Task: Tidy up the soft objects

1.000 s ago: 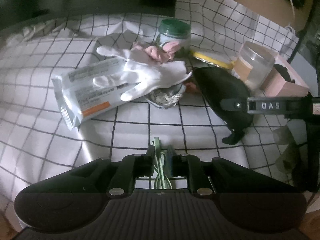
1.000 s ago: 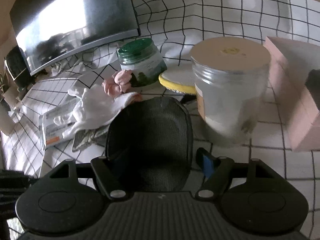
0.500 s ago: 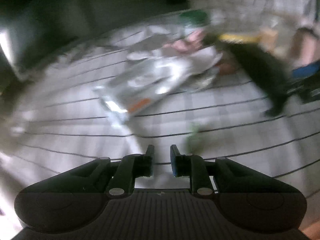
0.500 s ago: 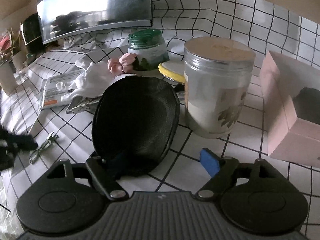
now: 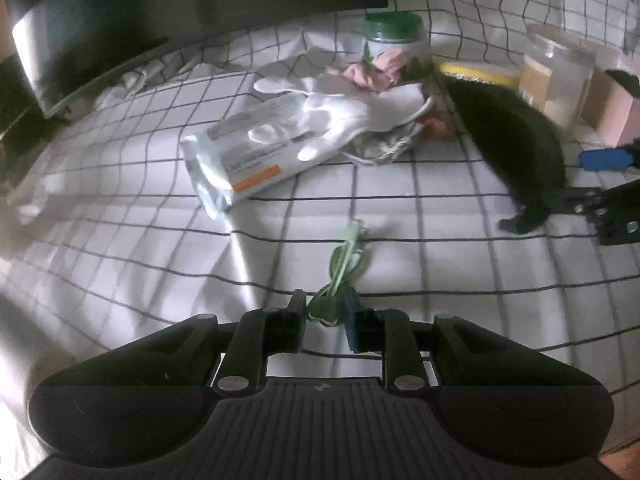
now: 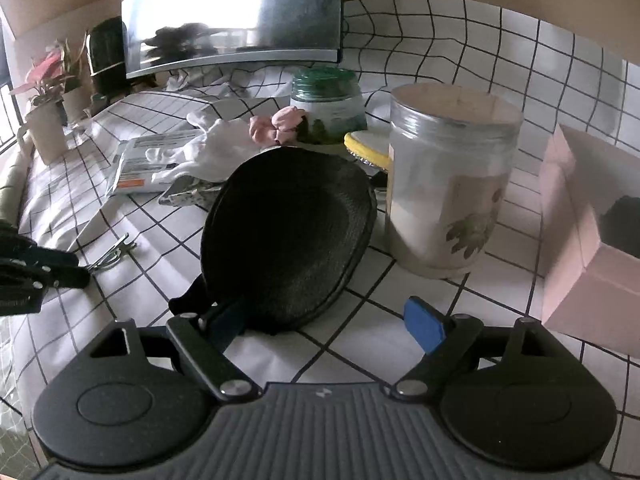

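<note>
A green wire clip lies on the checked cloth; its near end sits between the narrowly parted fingers of my left gripper. The clip also shows in the right wrist view. A black oval pouch leans up in front of my right gripper, which is open wide; its left finger touches the pouch's lower edge. The pouch also shows in the left wrist view. A white glove lies on a foil packet, with a pink scrunchie behind it.
A green-lidded jar, a clear jar, a yellow-rimmed disc and a pink box stand at the back right. A monitor stands behind. Potted plants are far left.
My left gripper swung away, opened off the green clip, and has come back with its fingers around the clip's near end. My right gripper pulled back and rose; the pouch stands farther from it.
</note>
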A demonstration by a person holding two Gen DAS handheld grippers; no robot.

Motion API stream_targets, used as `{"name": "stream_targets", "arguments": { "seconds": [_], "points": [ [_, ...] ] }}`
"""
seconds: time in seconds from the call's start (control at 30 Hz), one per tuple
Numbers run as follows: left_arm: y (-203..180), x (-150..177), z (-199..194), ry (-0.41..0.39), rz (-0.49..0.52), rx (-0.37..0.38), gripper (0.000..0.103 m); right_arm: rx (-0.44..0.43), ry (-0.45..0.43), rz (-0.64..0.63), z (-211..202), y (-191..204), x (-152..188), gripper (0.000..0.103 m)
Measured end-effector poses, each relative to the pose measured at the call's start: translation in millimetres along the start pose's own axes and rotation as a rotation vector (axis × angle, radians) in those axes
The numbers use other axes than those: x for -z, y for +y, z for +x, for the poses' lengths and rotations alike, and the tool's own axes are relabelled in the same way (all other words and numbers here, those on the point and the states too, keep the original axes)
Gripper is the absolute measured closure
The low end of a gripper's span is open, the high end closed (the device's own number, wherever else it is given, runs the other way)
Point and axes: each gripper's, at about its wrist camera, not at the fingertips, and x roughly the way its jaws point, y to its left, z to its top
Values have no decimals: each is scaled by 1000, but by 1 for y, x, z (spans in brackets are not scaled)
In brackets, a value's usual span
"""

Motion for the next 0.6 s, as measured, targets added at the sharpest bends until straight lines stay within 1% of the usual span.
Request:
{"name": "stream_targets", "arguments": {
  "seconds": [0.1,0.13,0.17,0.27,0.37,0.4,0.43,0.47,0.53,0.6],
  "points": [
    [14,-1,6,1,9,-87,78,7,-6,-1,-1,1,2,16],
    [19,-2,6,1,-10,-102,80,7,-8,0,-2,1,3,16],
    [23,-2,4,-6,-40,-96,80,8,-9,2,-1,0,3,16],
    [25,-4,-4,-24,-90,-26,80,12,-10,2,0,1,3,14],
    [10,-4,-2,15,-104,47,80,15,-9,-2,1,2,3,12],
    [4,-4,0,27,-106,65,83,15,-9,-3,1,2,3,11],
    [-1,-4,-1,24,-110,64,85,14,-7,-4,2,2,2,11],
    [-3,-6,-1,29,-118,68,85,13,-6,-4,2,2,2,10],
    [-4,-11,2,45,-159,99,85,7,-1,-10,3,3,2,8],
    [-4,-15,6,47,-203,124,81,12,13,-38,5,7,1,4]
  ]
}}
